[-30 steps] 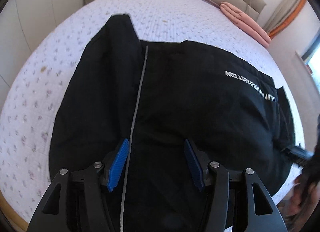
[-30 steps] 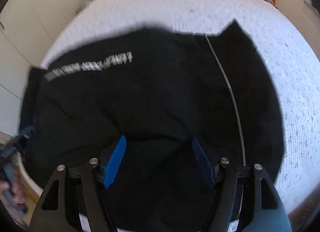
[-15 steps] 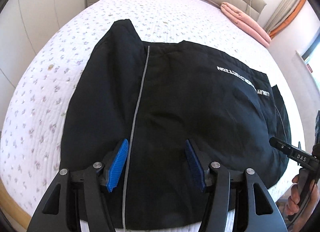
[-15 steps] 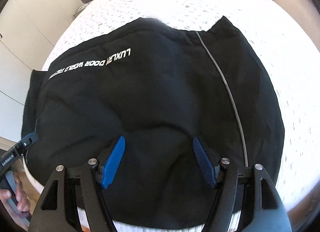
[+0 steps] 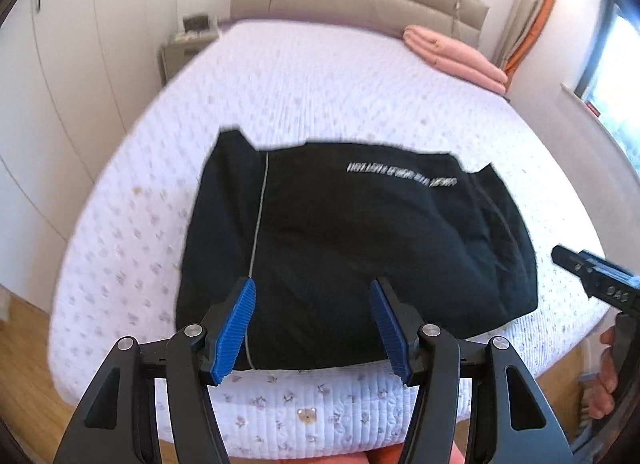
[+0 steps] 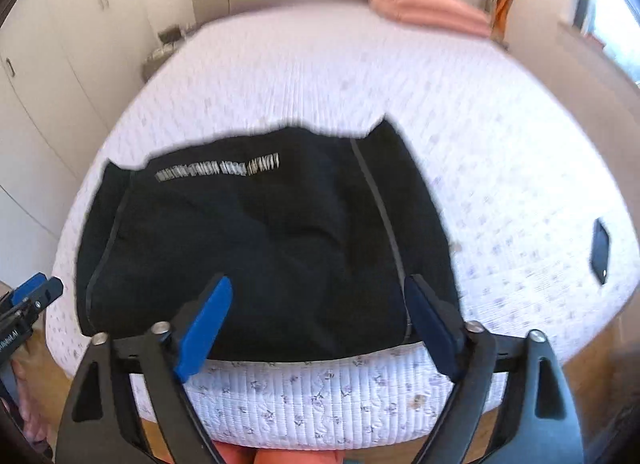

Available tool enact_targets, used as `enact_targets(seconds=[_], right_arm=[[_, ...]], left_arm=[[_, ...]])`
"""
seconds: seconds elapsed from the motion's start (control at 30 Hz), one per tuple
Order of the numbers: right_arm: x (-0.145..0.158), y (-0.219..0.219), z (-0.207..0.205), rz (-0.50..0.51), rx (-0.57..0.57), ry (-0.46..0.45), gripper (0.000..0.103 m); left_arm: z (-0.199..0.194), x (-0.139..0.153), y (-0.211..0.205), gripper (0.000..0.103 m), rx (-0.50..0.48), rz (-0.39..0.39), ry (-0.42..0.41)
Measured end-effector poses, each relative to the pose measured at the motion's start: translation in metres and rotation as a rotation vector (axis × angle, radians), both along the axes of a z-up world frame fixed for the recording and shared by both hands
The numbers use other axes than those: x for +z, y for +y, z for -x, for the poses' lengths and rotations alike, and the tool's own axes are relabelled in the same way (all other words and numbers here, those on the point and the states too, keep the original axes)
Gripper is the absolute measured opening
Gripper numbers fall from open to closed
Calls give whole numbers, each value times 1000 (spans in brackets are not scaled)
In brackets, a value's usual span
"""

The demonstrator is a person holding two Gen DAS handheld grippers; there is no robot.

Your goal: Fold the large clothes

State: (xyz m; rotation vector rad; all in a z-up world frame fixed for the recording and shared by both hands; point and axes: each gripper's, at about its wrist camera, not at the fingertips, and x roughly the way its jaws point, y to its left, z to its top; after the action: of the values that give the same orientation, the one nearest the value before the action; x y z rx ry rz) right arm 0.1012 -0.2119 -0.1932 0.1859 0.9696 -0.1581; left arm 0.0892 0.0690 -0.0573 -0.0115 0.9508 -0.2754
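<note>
- Bed [image 5: 304, 75] fills the scene, under a white quilt with small flowers.
- Black garment [image 5: 360, 248] lies folded flat at the bed's near edge.
- Pink blanket [image 5: 452, 57] lies far right, near the headboard.
- Left gripper [image 5: 314, 324] and right gripper [image 6: 320, 324] hang apart from the garment, jaws wide, holding nothing.
- Phone [image 6: 600, 251] lies at the right.

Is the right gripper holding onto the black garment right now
No, the right gripper is open and empty, with its blue pads spread apart above the black garment lying on the bed.

Black garment [image 5: 360, 248] folded flat at bed's near edge; white lettering up; grey seam lines.
</note>
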Motion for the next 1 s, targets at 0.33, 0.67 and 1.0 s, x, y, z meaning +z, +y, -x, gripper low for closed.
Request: enact_targets(seconds=[0.33,0.67,1.0], right_arm=[[94,28,63,5,-29,-165,99],[123,45,96,61,-30,-205,100],[108,44,102,81,-37,-176,100]], left_arm=[[66,94,-1,70,37,-42,-158],[99,116,-1,75,68,-56,-199],[109,101,-12,75,99,-154,-198]])
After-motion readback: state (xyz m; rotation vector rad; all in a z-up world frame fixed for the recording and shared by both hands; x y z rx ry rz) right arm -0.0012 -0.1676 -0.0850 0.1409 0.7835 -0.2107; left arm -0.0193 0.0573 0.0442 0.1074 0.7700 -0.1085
